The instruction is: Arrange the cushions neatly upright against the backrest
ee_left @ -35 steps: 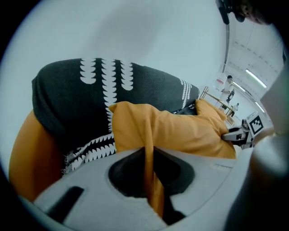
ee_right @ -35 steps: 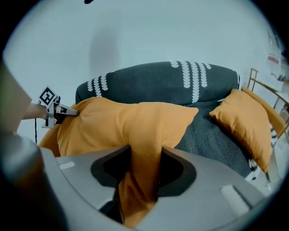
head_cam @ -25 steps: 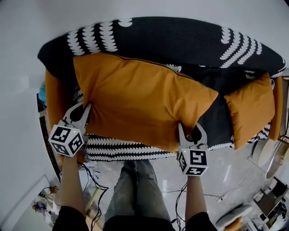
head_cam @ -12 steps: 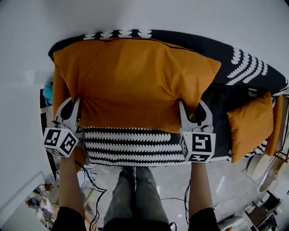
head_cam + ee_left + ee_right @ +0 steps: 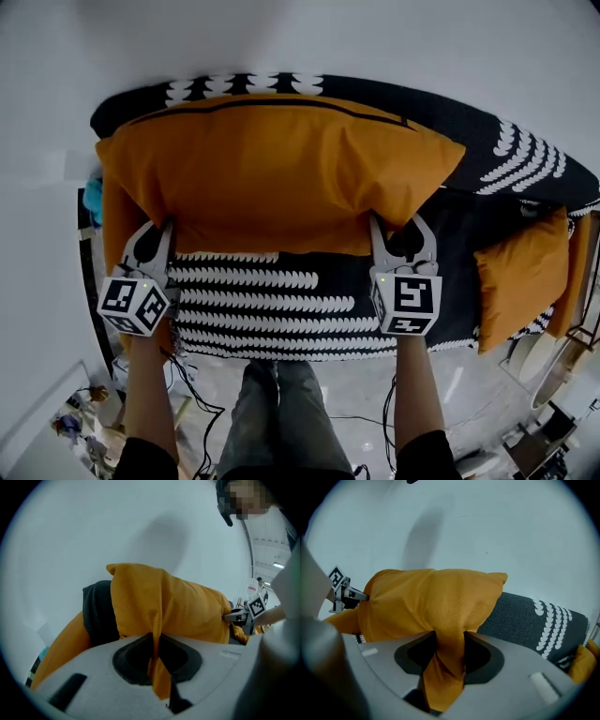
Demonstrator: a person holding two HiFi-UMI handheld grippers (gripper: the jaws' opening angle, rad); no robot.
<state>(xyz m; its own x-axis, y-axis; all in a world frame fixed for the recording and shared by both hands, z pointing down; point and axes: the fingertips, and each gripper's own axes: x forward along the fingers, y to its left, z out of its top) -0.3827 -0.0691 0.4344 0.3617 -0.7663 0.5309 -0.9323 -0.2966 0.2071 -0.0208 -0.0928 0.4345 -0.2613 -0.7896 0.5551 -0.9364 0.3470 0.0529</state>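
Observation:
A large orange cushion (image 5: 272,173) stands upright against the black backrest (image 5: 487,122) of a sofa patterned with white scallops. My left gripper (image 5: 161,228) is shut on the cushion's lower left corner; a thin fold of orange fabric (image 5: 154,653) is pinched between its jaws. My right gripper (image 5: 392,225) is shut on the lower right edge, with a thick wad of fabric (image 5: 447,653) between its jaws. A smaller orange cushion (image 5: 516,272) lies at the sofa's right end, apart from both grippers.
The sofa seat (image 5: 281,309) with its white scallop rows lies below the cushion. An orange armrest (image 5: 114,211) stands at the left end. The person's legs (image 5: 277,412) are at the sofa's front edge. Cables and clutter (image 5: 84,422) lie on the floor.
Both grippers have carried the large cushion back and to the left. It went from lying tilted across the seat to standing level against the backrest.

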